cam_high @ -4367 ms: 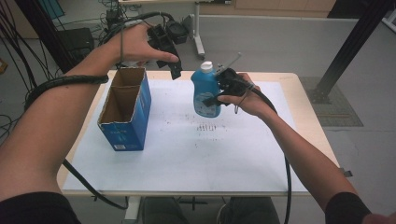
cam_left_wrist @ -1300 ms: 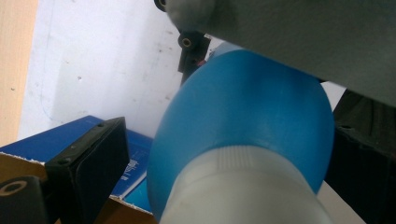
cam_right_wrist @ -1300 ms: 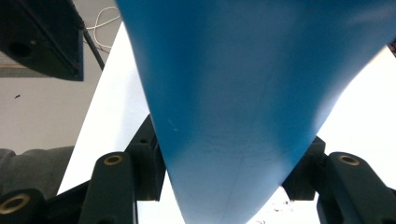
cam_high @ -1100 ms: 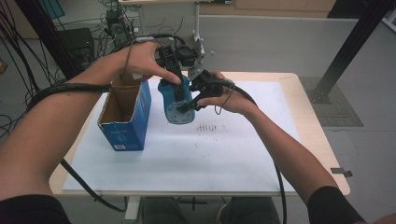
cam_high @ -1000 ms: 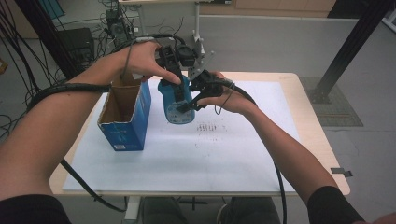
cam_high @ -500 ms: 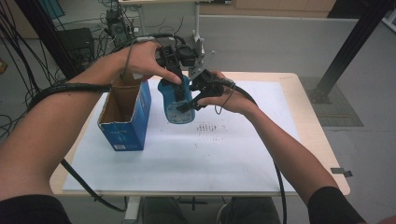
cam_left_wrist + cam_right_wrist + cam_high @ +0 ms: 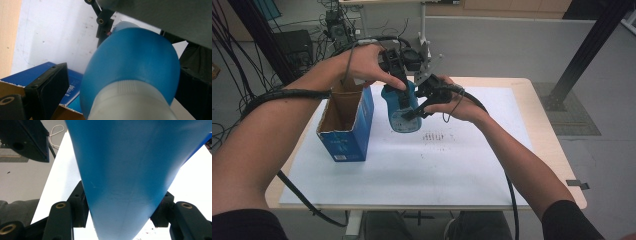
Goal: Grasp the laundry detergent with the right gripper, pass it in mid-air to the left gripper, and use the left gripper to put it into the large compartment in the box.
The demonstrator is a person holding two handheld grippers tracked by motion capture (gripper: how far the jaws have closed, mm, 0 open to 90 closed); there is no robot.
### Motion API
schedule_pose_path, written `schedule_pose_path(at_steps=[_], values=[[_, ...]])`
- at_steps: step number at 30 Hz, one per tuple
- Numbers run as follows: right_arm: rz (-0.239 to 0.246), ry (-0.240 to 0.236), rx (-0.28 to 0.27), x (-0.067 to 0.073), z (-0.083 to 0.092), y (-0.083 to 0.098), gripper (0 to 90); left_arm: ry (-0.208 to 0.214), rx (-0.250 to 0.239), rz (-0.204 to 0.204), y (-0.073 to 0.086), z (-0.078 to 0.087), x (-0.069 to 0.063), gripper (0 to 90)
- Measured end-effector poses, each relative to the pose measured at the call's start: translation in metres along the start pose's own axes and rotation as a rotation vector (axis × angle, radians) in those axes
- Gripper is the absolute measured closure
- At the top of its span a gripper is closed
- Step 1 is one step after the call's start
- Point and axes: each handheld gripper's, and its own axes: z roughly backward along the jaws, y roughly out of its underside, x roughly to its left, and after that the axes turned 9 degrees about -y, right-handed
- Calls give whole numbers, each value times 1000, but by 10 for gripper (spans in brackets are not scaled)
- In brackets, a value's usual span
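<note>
A blue bottle (image 7: 404,112) with a white cap hangs tilted in the air just right of an open blue cardboard box (image 7: 344,135). My right gripper (image 7: 417,107) is shut on the bottle's lower body; in the right gripper view both jaws press the blue bottle (image 7: 130,170). My left gripper (image 7: 399,85) comes down over the bottle's top. In the left gripper view the bottle's shoulder (image 7: 132,57) sits between the jaws, and a gap shows beside the left fingertip (image 7: 50,82). The cap lies close to that camera.
The box stands upright on a white sheet (image 7: 437,165) that covers the wooden table (image 7: 557,155). Small dark marks sit on the sheet right of the bottle. Cables trail off the table's left side, and a black post stands at the far right.
Since 4.4 s ago the right gripper has carried the bottle left toward the box, and the left gripper has come onto its top. Over the last second nothing has visibly moved.
</note>
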Motion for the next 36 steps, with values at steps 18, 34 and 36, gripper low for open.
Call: schedule_pose_path(at_steps=[18,34,36], values=[[5,0,-3,0,-2,0,437,-7,3,-7,3,1,1,55],[13,1,-6,1,0,0,437,-12,-4,-10,2,2,0,65],[12,0,-7,1,0,0,437,-12,-8,-8,2,2,0,73]])
